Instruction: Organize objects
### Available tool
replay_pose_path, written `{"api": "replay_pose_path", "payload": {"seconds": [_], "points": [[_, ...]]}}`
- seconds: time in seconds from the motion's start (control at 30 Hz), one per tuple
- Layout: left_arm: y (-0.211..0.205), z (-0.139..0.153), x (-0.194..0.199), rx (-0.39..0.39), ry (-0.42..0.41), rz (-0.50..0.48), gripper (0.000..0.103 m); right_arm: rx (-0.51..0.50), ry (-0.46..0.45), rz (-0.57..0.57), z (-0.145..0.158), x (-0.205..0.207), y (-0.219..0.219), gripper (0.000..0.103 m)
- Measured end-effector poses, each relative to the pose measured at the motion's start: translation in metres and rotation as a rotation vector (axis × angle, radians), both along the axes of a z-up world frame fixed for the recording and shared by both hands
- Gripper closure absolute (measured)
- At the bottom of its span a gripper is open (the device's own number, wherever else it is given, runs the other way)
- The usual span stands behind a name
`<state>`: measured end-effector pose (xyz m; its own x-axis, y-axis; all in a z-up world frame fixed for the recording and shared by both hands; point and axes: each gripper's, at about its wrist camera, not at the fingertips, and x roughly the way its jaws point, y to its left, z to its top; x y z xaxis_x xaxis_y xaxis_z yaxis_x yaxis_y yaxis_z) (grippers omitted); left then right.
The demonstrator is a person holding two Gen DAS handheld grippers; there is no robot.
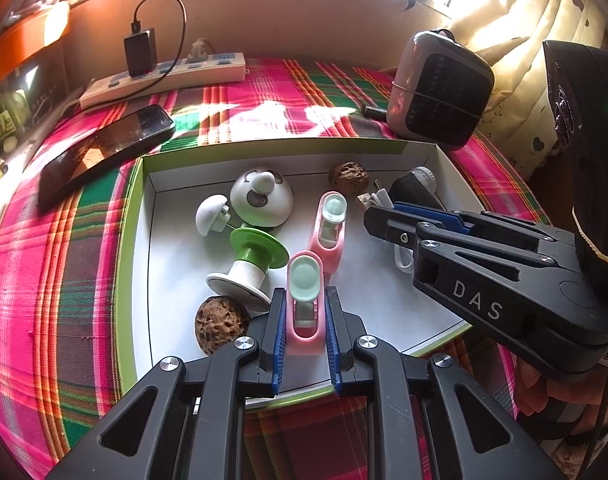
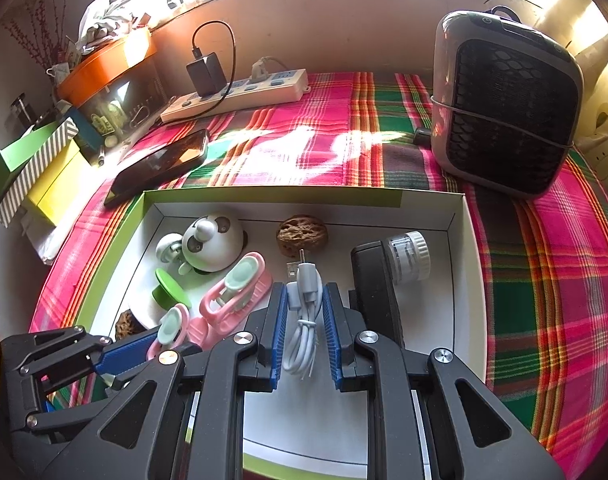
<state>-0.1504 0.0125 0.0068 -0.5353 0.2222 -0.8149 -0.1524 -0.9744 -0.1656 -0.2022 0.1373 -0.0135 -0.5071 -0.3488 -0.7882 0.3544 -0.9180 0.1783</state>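
A shallow white box (image 1: 455, 168) with a green rim lies on a plaid cloth. My left gripper (image 1: 305, 304) is shut on a pink clip (image 1: 304, 300) with a mint pad, near the box's front edge. A second pink clip (image 1: 329, 226) lies behind it. My right gripper (image 2: 302, 304) is shut on a coiled white USB cable (image 2: 304, 320); it also shows in the left wrist view (image 1: 387, 216). In the box are a panda-face dome (image 1: 262, 196), a green and white stand (image 1: 252, 264), two walnuts (image 1: 220, 324) (image 1: 348, 175) and a black device (image 2: 377, 296).
A black phone (image 1: 104, 148) lies left of the box. A white power strip (image 1: 164, 78) with a black charger sits at the back. A grey fan heater (image 2: 503, 104) stands at the back right. Boxes and an orange container (image 2: 104, 64) crowd the left side.
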Motion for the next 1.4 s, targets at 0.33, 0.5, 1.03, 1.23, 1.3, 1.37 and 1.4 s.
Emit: {"api": "replay_pose_path", "payload": {"seconds": [0.33,0.5,1.03,1.23,1.3,1.37,1.4], "points": [[0.000,0.000,0.001,-0.015,0.005,0.002,0.086,0.006,0.004,-0.001,0.000,0.001,-0.001,0.083],[-0.001,0.000,0.001,-0.017,0.007,0.002,0.085,0.000,0.008,-0.007,0.002,0.000,0.001,0.083],[-0.002,0.006,0.007,-0.038,0.031,0.014,0.078,-0.011,0.027,-0.012,0.009,0.011,0.004,0.080],[-0.004,0.010,0.012,-0.042,0.041,0.030,0.077,0.003,0.061,-0.016,0.017,0.022,0.006,0.077],[-0.004,0.012,0.014,-0.047,0.051,0.035,0.077,-0.008,0.067,-0.020,0.019,0.026,0.008,0.075],[-0.004,0.015,0.017,-0.049,0.066,0.039,0.077,-0.005,0.075,-0.021,0.021,0.029,0.009,0.073],[-0.004,0.016,0.018,-0.056,0.071,0.040,0.077,0.005,0.083,-0.022,0.022,0.032,0.008,0.073]]}}
